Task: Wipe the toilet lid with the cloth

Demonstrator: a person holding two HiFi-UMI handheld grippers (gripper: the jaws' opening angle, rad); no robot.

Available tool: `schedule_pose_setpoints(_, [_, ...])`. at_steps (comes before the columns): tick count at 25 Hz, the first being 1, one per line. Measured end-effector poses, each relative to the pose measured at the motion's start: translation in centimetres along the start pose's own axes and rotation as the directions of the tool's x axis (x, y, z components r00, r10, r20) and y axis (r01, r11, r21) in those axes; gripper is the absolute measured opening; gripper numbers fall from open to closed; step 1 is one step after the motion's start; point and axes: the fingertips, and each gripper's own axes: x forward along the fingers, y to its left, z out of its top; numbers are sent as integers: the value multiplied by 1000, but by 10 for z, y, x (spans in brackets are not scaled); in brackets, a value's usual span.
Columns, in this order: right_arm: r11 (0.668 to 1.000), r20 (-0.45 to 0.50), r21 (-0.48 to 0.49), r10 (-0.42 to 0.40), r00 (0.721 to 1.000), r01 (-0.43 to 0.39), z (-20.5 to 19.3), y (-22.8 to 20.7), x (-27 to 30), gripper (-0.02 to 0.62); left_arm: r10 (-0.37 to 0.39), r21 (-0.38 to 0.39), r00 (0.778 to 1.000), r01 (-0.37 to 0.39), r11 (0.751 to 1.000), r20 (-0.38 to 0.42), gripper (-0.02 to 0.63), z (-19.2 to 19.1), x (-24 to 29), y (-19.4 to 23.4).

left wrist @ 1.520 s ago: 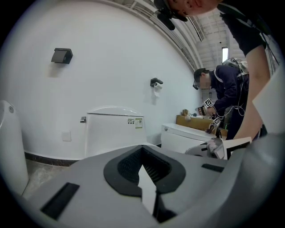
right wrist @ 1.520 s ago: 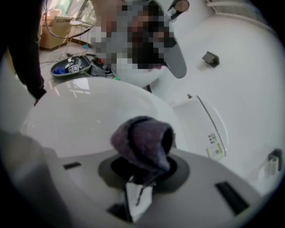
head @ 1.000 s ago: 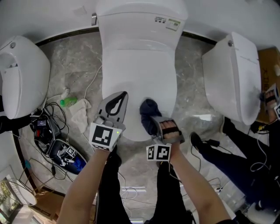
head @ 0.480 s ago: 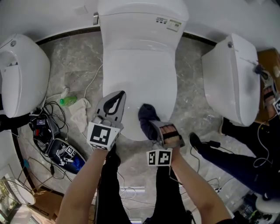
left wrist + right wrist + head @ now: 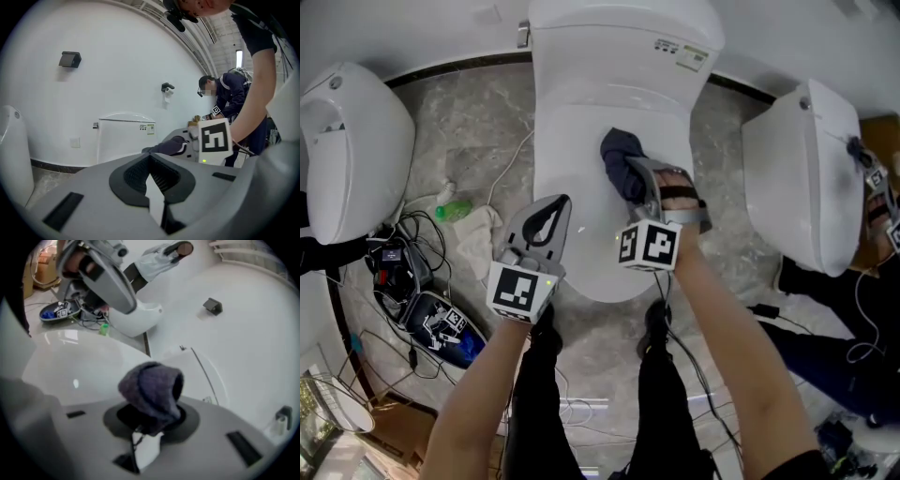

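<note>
Right gripper (image 5: 628, 176) fingers clamped on cloth (image 5: 617, 153) atop toilet lid (image 5: 577, 131), left gripper (image 5: 553, 212) fingers closed, empty

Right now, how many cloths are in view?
2. A dark blue cloth held by the right gripper on the white toilet lid; a crumpled whitish cloth on the floor left of it. More may be hidden.

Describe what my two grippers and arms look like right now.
Both are light grey plastic. The left claw and right claw have black pads. Each carries a white cube with black square markers: left cube, right cube. Left arm and right arm are bare, no sleeves.
</note>
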Motion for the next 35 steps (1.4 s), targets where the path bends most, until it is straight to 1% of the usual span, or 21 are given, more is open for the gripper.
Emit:
schedule_pose_setpoints(4, [999,-40,-38,9,999,-10,4,-23,46,98,3,-6,1000,-3,1000,-7,9,-3,-5,6])
schedule_pose_setpoints(6, [999,-53,-42,3,999,-5,5,-35,62,98,2,0,1000,-2,1000,-5,9,-5,-7,10])
schedule_pose_setpoints(8, [999,-64,-38,-2,998,-1,6,-45,74,98,8,-13,1000,-9,1000,-10,9,-8,-9,14])
schedule_pose_setpoints(12, [998,-98,-43,44,994,-48,4,-40,88,98,22,-27,1000,-22,999,-21,9,-10,-13,22])
schedule_pose_setpoints(16, [995,-104,-52,81,991,-87,2,-23,86,98,20,-16,1000,-20,1000,-15,9,-10,-11,27])
schedule_pose_setpoints(18, [994,-101,-54,89,991,-95,2,-16,84,98,22,-31,1000,-23,999,-20,9,-9,-9,27])
schedule_pose_setpoints(24, [993,-90,-47,101,991,-105,4,2,71,98,14,-31,1000,-14,999,-18,9,-10,-6,23])
schedule_pose_setpoints(29, [992,-77,-61,104,992,-109,8,21,52,98,13,-35,1000,-14,999,-16,9,-8,-4,22])
schedule_pose_setpoints(32, [992,-64,-63,105,992,-109,9,34,39,98,7,-9,1000,-7,1000,-5,9,-9,-2,22])
schedule_pose_setpoints(35, [992,-58,-54,111,992,-114,8,47,27,98,4,-3,1000,-4,1000,2,9,-10,0,21])
